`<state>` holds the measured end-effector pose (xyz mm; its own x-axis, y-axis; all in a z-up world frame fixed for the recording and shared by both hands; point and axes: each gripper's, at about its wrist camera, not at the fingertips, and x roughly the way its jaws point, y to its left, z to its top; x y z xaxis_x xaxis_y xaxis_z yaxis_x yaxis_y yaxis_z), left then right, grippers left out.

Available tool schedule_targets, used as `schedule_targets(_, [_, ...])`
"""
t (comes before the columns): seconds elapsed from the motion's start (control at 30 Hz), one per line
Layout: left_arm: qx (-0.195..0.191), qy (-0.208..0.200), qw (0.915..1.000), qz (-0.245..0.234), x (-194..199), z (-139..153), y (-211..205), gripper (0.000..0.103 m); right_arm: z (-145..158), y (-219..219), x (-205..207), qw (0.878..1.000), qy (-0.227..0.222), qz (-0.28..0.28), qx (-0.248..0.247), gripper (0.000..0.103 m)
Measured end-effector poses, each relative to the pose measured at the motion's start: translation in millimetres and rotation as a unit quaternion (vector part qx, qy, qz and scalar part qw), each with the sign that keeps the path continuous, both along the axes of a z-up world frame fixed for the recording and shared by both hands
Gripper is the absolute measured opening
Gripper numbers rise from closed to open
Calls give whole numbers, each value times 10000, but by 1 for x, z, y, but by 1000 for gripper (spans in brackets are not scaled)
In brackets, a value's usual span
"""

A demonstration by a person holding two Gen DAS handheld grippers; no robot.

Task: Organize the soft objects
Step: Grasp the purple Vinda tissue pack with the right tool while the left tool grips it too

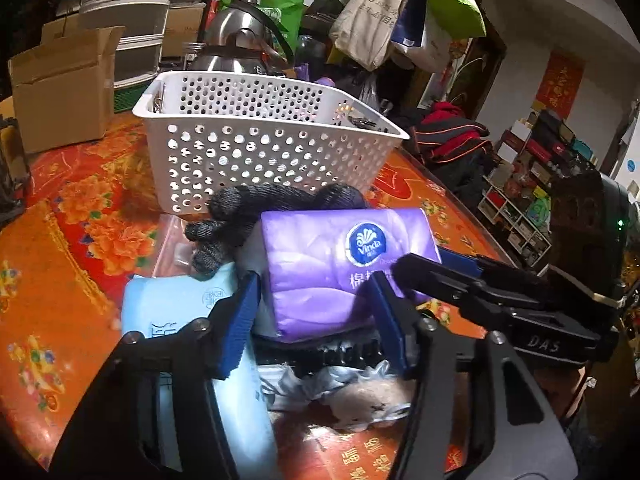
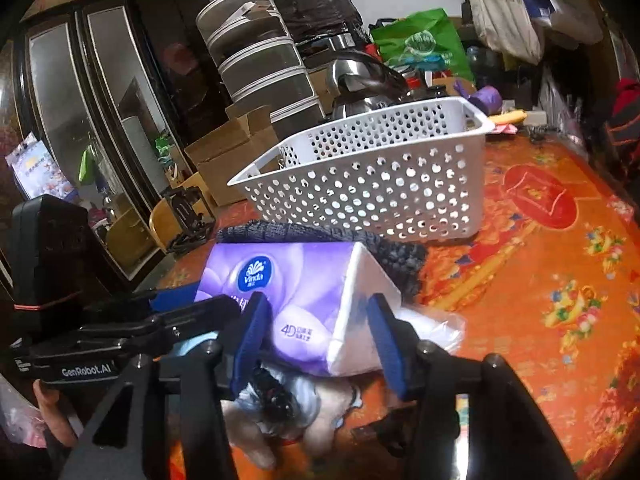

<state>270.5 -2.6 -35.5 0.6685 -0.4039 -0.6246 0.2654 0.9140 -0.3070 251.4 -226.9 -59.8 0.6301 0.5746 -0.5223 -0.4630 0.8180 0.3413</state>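
A purple Vinda tissue pack (image 1: pixel 340 264) (image 2: pixel 296 280) lies on top of a pile of soft things on the orange table. My left gripper (image 1: pixel 314 320) has its blue pads against the two sides of the pack's near end. My right gripper (image 2: pixel 318 340) clamps the opposite, white-folded end, and shows in the left wrist view at the pack's right side (image 1: pixel 424 264). Under and around the pack are a light blue pack (image 1: pixel 172 304), dark knit gloves (image 1: pixel 240 208) (image 2: pixel 400 256) and a pale plush toy (image 1: pixel 360 396) (image 2: pixel 288 400). Just behind stands a white perforated basket (image 1: pixel 256 148) (image 2: pixel 360 196).
A cardboard box (image 1: pixel 64 88) and a steel kettle (image 1: pixel 236 48) stand behind the basket, with stacked drawers (image 2: pixel 260 60) and hanging bags further back. The flowered orange tablecloth (image 2: pixel 560 280) spreads to the right. A person's hand (image 2: pixel 52 412) holds the left gripper.
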Motion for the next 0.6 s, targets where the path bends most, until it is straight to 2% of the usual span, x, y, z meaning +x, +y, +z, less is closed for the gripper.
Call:
schedule_targets(0.2, [-1, -67, 10000, 21, -4, -2, -2, 50, 1, 3, -5, 9998, -68, 44, -155, 49])
schedule_targets(0.3, [188, -236, 9995, 73, -11, -2, -8, 50, 1, 6, -9, 9995, -152, 5, -277, 48])
schedule_targets(0.43, [206, -426, 9988, 90, -20, -2, -8, 50, 4, 6, -17, 9994, -231, -52, -254, 47])
schedule_targets(0.6, [176, -756, 9969, 129, -35, 17, -7, 50, 22, 7, -33, 9980, -541, -115, -298, 47])
